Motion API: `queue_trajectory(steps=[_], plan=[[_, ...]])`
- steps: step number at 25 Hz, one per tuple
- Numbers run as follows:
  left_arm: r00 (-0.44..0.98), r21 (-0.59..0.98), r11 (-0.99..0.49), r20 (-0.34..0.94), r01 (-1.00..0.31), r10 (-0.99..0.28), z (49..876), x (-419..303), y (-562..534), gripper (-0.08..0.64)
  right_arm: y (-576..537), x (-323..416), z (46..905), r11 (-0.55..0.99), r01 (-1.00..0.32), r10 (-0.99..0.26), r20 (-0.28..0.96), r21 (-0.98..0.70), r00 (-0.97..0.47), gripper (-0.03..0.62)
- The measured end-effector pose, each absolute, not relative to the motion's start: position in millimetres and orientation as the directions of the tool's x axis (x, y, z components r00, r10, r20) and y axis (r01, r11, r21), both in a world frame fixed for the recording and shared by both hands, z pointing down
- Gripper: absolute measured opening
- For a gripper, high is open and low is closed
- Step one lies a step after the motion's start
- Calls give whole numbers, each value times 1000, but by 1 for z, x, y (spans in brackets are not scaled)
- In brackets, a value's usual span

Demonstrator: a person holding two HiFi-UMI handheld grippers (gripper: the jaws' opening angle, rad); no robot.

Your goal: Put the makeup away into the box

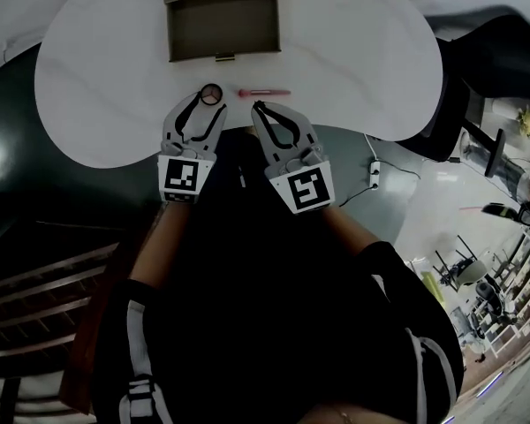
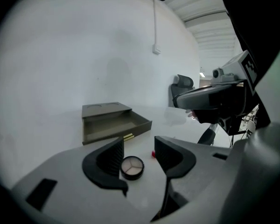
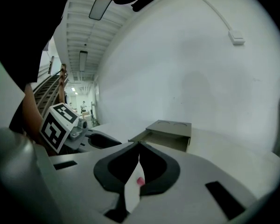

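A round compact (image 1: 211, 94) with pale powders lies on the white table (image 1: 97, 78). My left gripper (image 1: 208, 106) is open just behind it. In the left gripper view the compact (image 2: 131, 167) lies on the table between the spread jaws of the left gripper (image 2: 139, 146), close to the left pad, not pressed. A pink tube (image 1: 263, 92) lies to the compact's right. My right gripper (image 1: 258, 106) hovers just in front of the tube, shut and empty. In the right gripper view only the tube's pink tip (image 3: 140, 181) shows, under the right gripper's (image 3: 139, 146) touching tips. The brown box (image 1: 223, 16) stands farther back with its drawer pulled out.
The drawer has a gold handle (image 1: 224, 57) facing me. The table's curved front edge runs just under both grippers, with dark floor below. A cable and power strip (image 1: 374, 168) lie on the floor at right. An office chair (image 2: 182, 85) stands beyond the table.
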State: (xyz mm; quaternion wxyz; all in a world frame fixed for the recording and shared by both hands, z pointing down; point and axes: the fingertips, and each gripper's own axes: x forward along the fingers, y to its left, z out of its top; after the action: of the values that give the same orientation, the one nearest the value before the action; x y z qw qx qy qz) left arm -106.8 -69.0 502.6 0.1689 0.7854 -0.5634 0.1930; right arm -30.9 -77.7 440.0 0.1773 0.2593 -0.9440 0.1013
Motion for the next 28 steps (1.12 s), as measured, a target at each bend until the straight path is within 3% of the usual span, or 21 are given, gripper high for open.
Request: queue_trajectory(steps=[5,12,28], plan=[[320,22,-358,503,-934,-803,518,-116,-81,233,-78,-40,457,842,-528,-443,416,-112,-794,23],[324,50,-375,618,-926,-717,553,-122,-79,249,-78,-51,471,835,-534,-433,441,-133,-786,23],[289,31,-367,680,-930,-674,567,-122,-79,216,-76,-59,475,834,-535,-430,451,-133,-782,23]])
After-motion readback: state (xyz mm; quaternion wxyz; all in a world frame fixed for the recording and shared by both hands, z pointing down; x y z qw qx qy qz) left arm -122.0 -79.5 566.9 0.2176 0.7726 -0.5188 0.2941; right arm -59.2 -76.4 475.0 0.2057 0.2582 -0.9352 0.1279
